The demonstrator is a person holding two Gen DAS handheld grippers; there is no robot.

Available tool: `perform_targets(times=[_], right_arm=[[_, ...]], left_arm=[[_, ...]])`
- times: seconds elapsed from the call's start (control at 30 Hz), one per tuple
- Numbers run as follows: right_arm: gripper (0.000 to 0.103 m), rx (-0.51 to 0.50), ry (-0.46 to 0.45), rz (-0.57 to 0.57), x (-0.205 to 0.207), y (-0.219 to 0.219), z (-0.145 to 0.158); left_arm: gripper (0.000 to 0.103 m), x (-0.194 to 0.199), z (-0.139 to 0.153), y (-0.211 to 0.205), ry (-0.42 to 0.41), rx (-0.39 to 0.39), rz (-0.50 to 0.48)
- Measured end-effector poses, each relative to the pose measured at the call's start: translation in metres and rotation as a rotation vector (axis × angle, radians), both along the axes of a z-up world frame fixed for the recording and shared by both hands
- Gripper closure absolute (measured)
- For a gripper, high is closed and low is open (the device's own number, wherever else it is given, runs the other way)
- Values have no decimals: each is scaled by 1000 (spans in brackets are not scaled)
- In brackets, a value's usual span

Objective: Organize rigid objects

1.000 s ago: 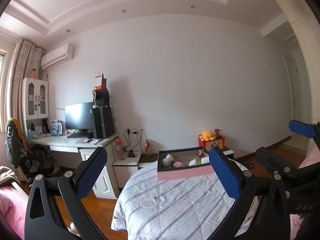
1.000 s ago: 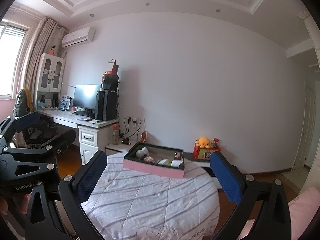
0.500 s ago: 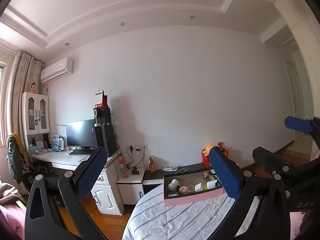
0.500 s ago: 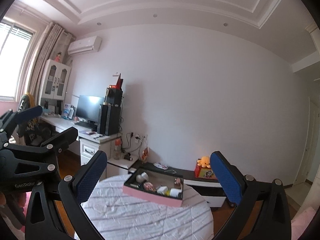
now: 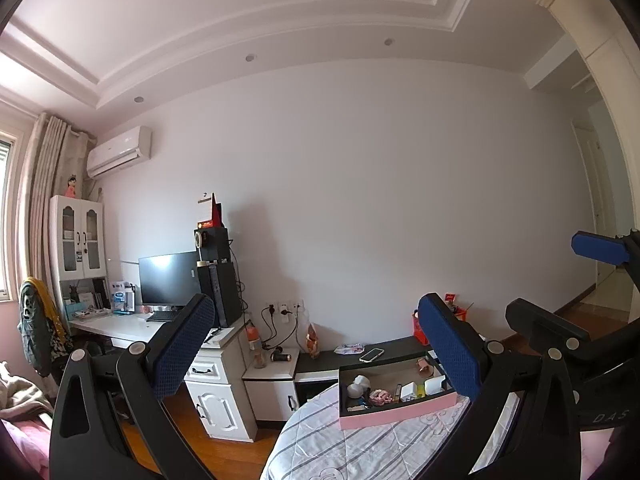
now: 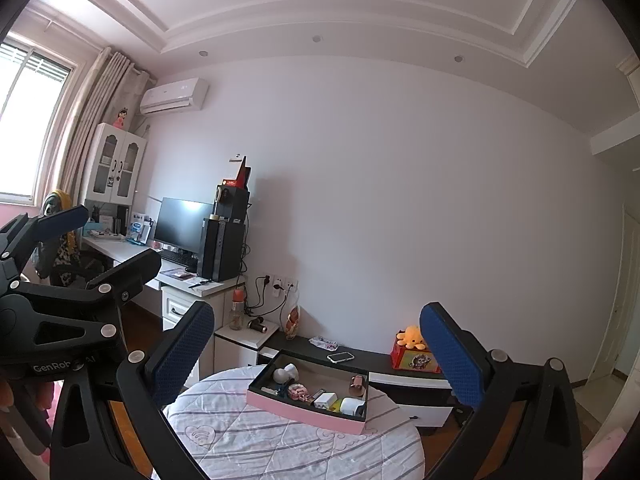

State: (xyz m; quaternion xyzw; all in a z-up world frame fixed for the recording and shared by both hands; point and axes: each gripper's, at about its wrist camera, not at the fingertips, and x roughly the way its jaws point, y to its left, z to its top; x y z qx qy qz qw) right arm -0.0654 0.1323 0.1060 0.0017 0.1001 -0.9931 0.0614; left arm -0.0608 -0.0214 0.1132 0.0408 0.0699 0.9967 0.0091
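Note:
A pink tray [image 5: 396, 414] with a dark inside sits at the far end of a round bed with a striped white cover [image 5: 360, 448]. It holds several small items. It also shows in the right wrist view [image 6: 304, 410]. My left gripper [image 5: 316, 348] is open and empty, held high and well back from the tray. My right gripper [image 6: 316, 354] is open and empty too, also far from the tray. Each gripper shows at the edge of the other's view: the right gripper [image 5: 560, 284] and the left gripper [image 6: 100, 240].
Beyond the bed a low black cabinet [image 6: 372, 358] carries a phone [image 6: 341, 356] and a red box with an orange plush [image 6: 412, 350]. A white desk [image 5: 120, 326] with a monitor and a black tower stands at the left. The floor is wood.
Both grippers have tilted upward and pulled back. The bed and tray have dropped lower in both views and look smaller. More ceiling shows. The jaws stay open.

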Motion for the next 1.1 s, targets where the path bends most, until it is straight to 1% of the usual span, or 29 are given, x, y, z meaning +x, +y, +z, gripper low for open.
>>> perform_targets(times=[0.27, 0.4, 1.1], right_arm=[[0, 6, 0, -2, 1, -2, 1], [0, 8, -1, 2, 1, -2, 0], [0, 14, 0, 0, 1, -1, -2]], left_arm=[[0, -1, 2, -1, 8, -6, 4], [0, 0, 2, -2, 27, -9, 4], [0, 0, 0, -2, 21, -10, 8]])
